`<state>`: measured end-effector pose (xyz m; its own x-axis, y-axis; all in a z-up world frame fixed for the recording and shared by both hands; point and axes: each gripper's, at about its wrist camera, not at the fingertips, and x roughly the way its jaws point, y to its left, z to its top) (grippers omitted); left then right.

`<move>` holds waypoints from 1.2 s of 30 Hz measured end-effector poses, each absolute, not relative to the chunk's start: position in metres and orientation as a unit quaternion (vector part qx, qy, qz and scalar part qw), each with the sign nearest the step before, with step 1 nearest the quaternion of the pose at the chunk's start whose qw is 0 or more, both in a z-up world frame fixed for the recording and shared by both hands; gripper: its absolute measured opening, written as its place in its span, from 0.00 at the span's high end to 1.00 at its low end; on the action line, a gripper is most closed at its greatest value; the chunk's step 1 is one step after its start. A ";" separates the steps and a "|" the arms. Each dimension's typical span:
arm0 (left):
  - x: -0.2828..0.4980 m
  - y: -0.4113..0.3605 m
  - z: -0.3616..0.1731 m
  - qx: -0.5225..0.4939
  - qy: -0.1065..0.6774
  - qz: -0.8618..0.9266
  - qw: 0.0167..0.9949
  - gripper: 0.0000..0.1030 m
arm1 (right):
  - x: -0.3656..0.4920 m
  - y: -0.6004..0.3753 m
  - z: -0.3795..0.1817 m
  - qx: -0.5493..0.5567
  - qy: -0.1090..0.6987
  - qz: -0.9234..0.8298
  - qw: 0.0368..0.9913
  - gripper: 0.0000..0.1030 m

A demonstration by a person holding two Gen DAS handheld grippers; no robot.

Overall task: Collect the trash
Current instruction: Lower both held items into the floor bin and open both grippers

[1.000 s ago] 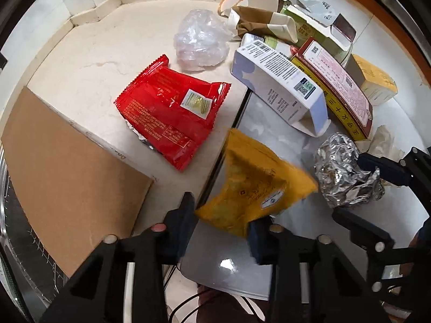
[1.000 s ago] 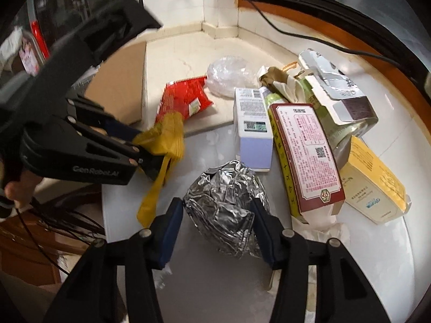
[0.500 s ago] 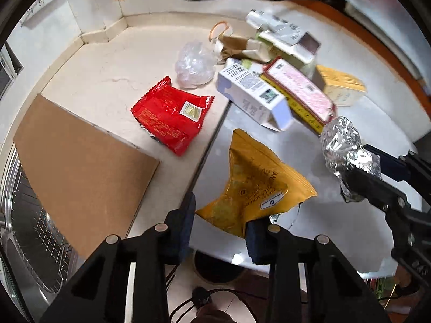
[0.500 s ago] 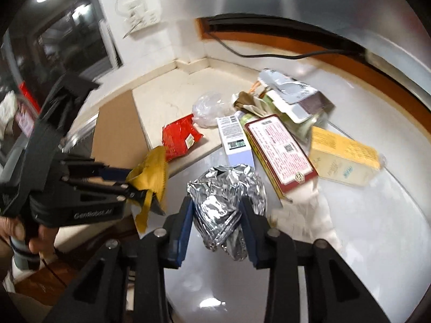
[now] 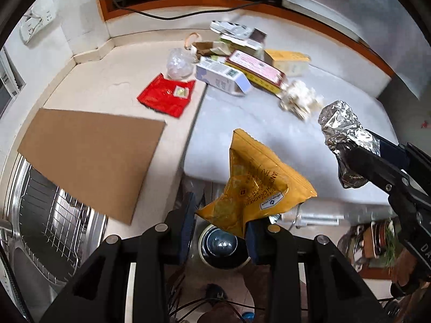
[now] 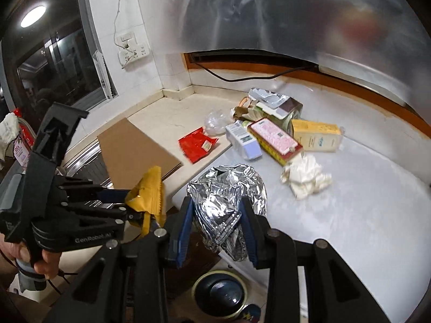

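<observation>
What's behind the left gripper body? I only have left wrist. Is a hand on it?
Observer: Yes. In the right wrist view a hand grips the handle under the left gripper.
Operator: Yellow snack bag, is it pinched flat or bunched?
Observer: From the side the yellow snack bag is edge-on, clamped near its lower end, its serrated top standing above the fingers.
Operator: Foil on the right, properly between the pads?
Observer: Yes. The crumpled foil ball sits between both blue pads of the right gripper, bulging above them.
Operator: What's under the right gripper?
Observer: A round dark lidded bin on the floor, directly below the foil.
</observation>
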<state>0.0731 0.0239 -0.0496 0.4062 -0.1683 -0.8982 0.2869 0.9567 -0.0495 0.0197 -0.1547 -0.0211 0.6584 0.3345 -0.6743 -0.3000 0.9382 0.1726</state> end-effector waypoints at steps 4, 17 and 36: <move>0.038 0.028 -0.052 0.069 0.525 -0.157 0.834 0.69 | -0.015 -0.143 -0.025 0.035 0.377 0.162 0.911 0.67; -0.023 0.030 -0.109 0.080 0.545 -0.175 0.816 0.69 | -0.088 -0.136 -0.085 0.117 0.423 0.138 0.888 0.66; -0.004 -0.006 -0.326 0.084 0.610 -0.122 0.779 0.69 | -0.064 -0.181 -0.341 0.244 0.545 0.121 0.793 0.66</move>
<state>-0.0041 -0.0057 -0.3257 0.2269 -0.0874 -0.9700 0.2916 0.9564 -0.0180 -0.0636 -0.1806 -0.3407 0.3756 0.4575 -0.8060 0.0742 0.8520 0.5182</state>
